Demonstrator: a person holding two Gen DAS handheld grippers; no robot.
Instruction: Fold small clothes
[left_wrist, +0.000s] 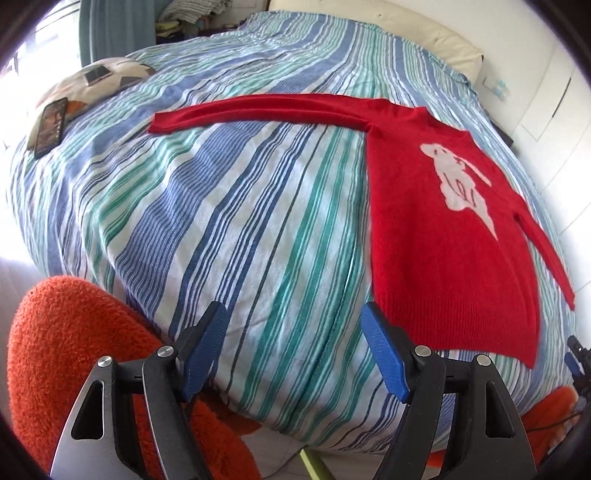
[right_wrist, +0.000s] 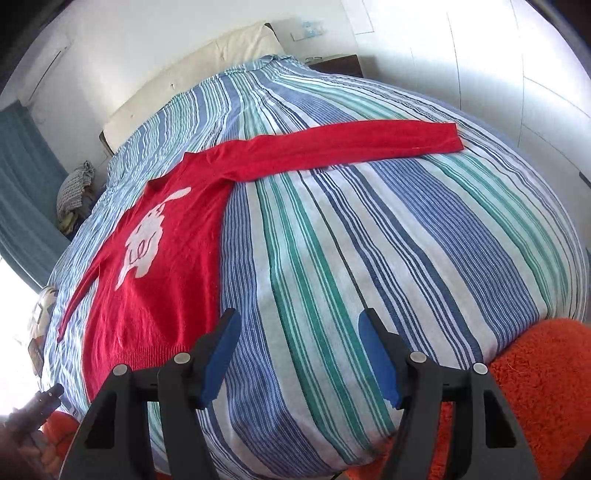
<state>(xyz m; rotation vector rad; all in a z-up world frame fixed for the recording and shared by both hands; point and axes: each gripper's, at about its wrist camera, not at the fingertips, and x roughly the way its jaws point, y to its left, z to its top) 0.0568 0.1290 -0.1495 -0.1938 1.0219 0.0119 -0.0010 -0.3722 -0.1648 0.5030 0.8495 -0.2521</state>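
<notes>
— What have I got on the left side?

— My left gripper (left_wrist: 291, 354) hangs over the near edge of the blue, green and white striped bedcover (left_wrist: 229, 221), blue pads spread wide, nothing between them. A dark phone (left_wrist: 50, 127) lies on a patterned cushion (left_wrist: 92, 85) far left.

— And the garment?

— The red knitted sweater with a white rabbit motif (left_wrist: 450, 236) lies flat, front up, both sleeves stretched out sideways, hem towards me.

— The right side?

— My right gripper (right_wrist: 297, 360) is just right of that hem, fingers wide apart and empty. Orange fuzzy fabric (right_wrist: 546, 373) fills the corner.
</notes>
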